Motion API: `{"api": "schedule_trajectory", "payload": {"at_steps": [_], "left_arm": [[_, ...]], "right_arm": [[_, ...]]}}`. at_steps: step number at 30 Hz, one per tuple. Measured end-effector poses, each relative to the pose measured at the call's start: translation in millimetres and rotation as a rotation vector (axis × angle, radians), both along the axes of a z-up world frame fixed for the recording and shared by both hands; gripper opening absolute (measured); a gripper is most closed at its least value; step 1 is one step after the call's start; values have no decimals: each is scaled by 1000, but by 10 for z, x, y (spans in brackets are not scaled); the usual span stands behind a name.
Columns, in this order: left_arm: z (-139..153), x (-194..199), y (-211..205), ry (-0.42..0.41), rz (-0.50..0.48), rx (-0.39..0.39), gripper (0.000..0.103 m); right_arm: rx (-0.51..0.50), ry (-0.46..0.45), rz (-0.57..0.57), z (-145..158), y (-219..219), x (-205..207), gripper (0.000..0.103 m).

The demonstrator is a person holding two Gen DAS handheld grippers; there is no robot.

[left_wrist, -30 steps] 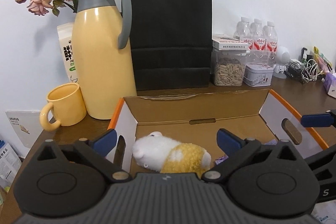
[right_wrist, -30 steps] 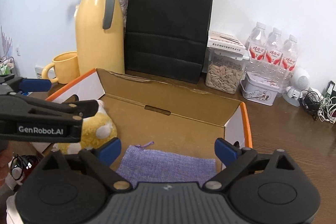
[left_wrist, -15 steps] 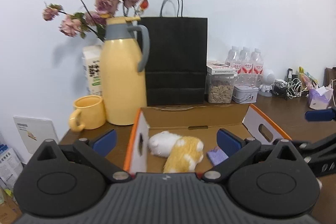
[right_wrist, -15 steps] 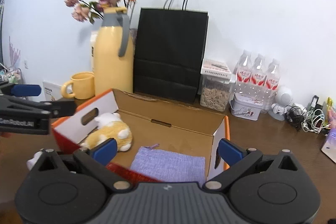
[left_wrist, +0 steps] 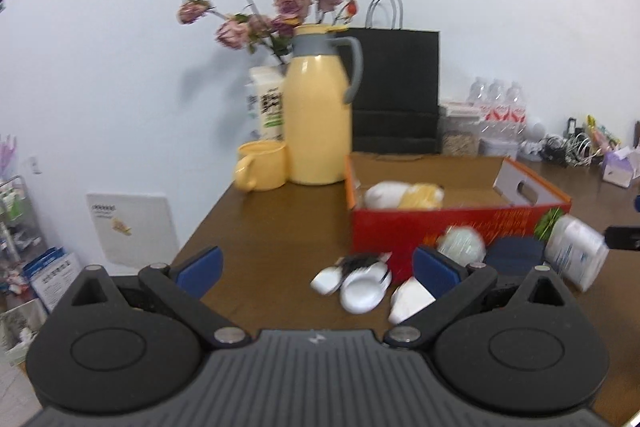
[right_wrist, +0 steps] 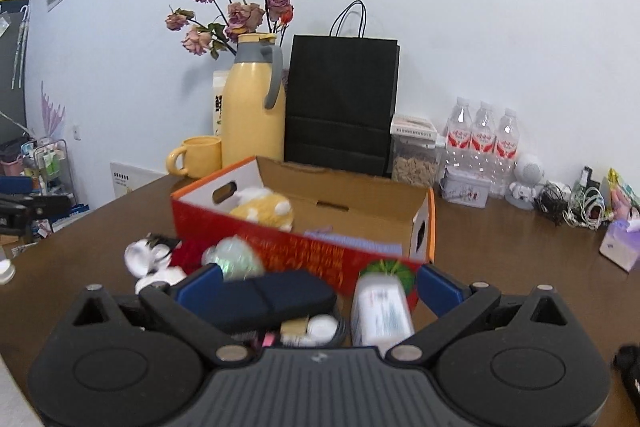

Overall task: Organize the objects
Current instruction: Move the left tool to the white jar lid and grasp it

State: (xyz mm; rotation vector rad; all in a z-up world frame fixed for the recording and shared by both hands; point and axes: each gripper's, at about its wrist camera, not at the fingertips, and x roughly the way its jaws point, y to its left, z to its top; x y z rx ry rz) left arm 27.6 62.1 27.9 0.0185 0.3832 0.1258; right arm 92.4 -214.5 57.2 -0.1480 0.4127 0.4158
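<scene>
A red and orange cardboard box (left_wrist: pixel 456 223) (right_wrist: pixel 304 251) stands open on the brown table. In it lie a white and yellow plush toy (left_wrist: pixel 404 195) (right_wrist: pixel 264 209) and a purple cloth pouch (right_wrist: pixel 356 242). In front of the box lie white lids (left_wrist: pixel 356 285) (right_wrist: pixel 150 261), a pale green ball (left_wrist: pixel 462 243) (right_wrist: pixel 234 255), a dark blue case (right_wrist: pixel 264 297) (left_wrist: pixel 514 254) and a white bottle on its side (right_wrist: pixel 380 309) (left_wrist: pixel 574 253). My left gripper (left_wrist: pixel 316 267) is open and empty, back from the box. My right gripper (right_wrist: pixel 318 285) is open above the case and bottle.
At the back stand a yellow jug (left_wrist: pixel 320 115), a yellow mug (left_wrist: pixel 262 171), a black paper bag (right_wrist: pixel 340 107), dried roses (left_wrist: pixel 276 11), a seed jar (right_wrist: pixel 414 155), water bottles (right_wrist: pixel 484 143), a tin (right_wrist: pixel 466 189) and tangled cables (right_wrist: pixel 572 205). The table's left edge (left_wrist: pixel 200 231) drops to the floor.
Both grippers have pulled back and up from the box. The plush toy and pouch stay in the box. The loose items in front of the box have come into view.
</scene>
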Motion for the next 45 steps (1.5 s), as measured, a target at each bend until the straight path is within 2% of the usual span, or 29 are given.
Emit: {"api": "schedule_trajectory", "payload": {"at_steps": [6, 16, 25, 29, 32, 37, 45], "left_arm": [[-183, -380, 195, 30, 52, -15, 103], [-442, -710, 427, 99, 131, -41, 103], [-602, -754, 843, 125, 284, -83, 103], [-676, -718, 943, 131, 288, -93, 102], [-724, -660, 999, 143, 284, -91, 93], [-795, -561, 1073, 154, 307, -93, 84], [-842, -484, 1124, 162, 304, -91, 48]], "right_arm": [[4, 33, -18, -198, -110, -315, 103], [6, 76, -41, -418, -149, -609, 103], [15, 101, -72, -488, -173, -600, 103], [16, 115, -76, -532, -159, -566, 103], [13, 125, -74, -556, -144, -545, 103], [8, 131, -74, -577, -124, -528, 103], [2, 139, -80, -598, -117, -495, 103]]}}
